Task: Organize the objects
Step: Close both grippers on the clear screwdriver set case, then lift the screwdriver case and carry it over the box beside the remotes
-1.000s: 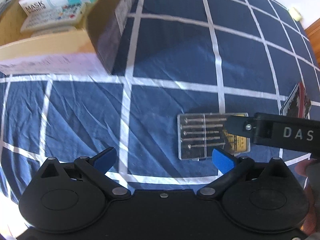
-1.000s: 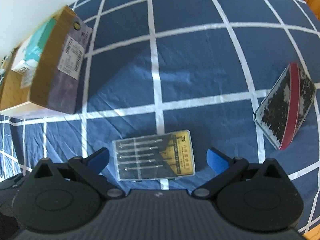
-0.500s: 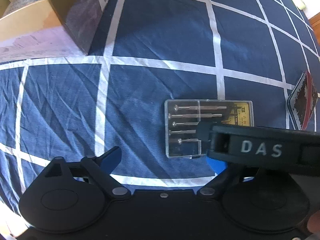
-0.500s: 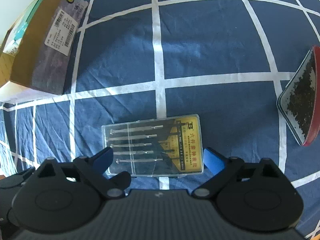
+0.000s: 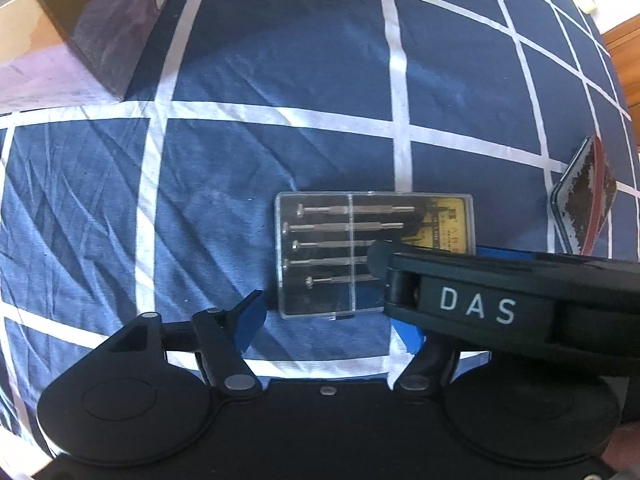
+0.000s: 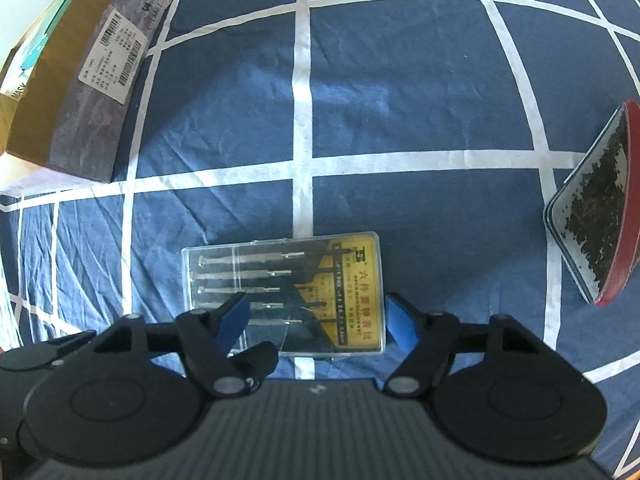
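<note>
A clear plastic case of small screwdrivers (image 6: 288, 280) with a yellow label lies flat on the blue checked cloth (image 6: 400, 100). My right gripper (image 6: 316, 320) is open, low over the case's near part, its left finger over the lid and its right finger by the case's right edge. The case also shows in the left wrist view (image 5: 340, 256). My left gripper (image 5: 328, 320) is open just in front of the case. The right gripper's black body marked DAS (image 5: 500, 304) crosses over the case's right part.
An open cardboard box (image 6: 80, 92) holding a mask packet stands at the far left; it shows in the left wrist view (image 5: 100, 28) too. A tilted red-edged tin with a dark speckled face (image 6: 592, 208) lies at the right, also in the left wrist view (image 5: 588, 200).
Both grippers have moved closer to the screwdriver case. The right gripper has come down over it, and its fingers now stand nearer together around the case.
</note>
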The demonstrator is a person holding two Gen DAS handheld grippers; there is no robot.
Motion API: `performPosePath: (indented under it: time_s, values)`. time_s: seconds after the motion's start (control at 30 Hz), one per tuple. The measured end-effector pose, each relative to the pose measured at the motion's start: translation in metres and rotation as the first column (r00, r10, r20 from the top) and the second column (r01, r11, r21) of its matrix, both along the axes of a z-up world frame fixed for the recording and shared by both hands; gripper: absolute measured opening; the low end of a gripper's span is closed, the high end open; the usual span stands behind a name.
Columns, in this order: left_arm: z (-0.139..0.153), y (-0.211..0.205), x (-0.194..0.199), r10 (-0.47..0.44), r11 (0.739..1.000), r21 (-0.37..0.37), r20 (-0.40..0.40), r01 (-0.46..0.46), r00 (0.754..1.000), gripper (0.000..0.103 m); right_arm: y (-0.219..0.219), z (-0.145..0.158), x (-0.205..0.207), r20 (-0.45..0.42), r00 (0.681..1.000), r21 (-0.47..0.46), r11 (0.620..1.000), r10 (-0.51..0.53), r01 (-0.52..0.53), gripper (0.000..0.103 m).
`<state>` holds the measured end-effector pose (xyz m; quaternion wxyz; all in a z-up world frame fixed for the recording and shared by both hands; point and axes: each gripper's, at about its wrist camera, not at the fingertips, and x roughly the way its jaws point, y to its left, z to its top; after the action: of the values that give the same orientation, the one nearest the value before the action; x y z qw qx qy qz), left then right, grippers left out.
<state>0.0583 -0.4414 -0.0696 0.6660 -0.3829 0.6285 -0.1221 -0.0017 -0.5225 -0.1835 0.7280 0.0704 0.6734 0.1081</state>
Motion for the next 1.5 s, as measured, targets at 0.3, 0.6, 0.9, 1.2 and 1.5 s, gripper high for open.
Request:
performPosePath:
  time_s: [0.3, 0.6, 0.9, 1.2, 1.5]
  values:
    - [0.002, 0.001, 0.006, 0.024, 1.0, -0.004, -0.014, -0.024, 1.0, 0.062, 0.0, 0.001, 0.001, 0.005, 1.0, -0.015, 1.0, -0.015, 0.015, 0.068]
    - [0.009, 0.018, 0.001, 0.061, 0.998, 0.029, -0.007, -0.061, 0.998, 0.063, 0.008, 0.006, -0.001, 0.005, 1.0, -0.001, 1.0, -0.018, 0.018, 0.065]
    - [0.021, 0.062, -0.006, 0.161, 0.986, 0.05, 0.015, -0.162, 0.987, 0.063, 0.032, 0.036, 0.001, 0.048, 0.999, 0.012, 1.0, -0.003, 0.002, 0.065]
    - [0.032, 0.129, -0.022, 0.252, 0.964, 0.081, 0.045, -0.255, 0.967, 0.063, 0.082, 0.08, 0.015, 0.114, 0.993, 0.029, 0.999, 0.027, -0.031, 0.065]
    - [0.032, 0.203, -0.035, 0.309, 0.941, 0.117, 0.084, -0.318, 0.947, 0.063, 0.142, 0.12, 0.03, 0.178, 0.984, 0.052, 0.998, 0.03, -0.04, 0.065]
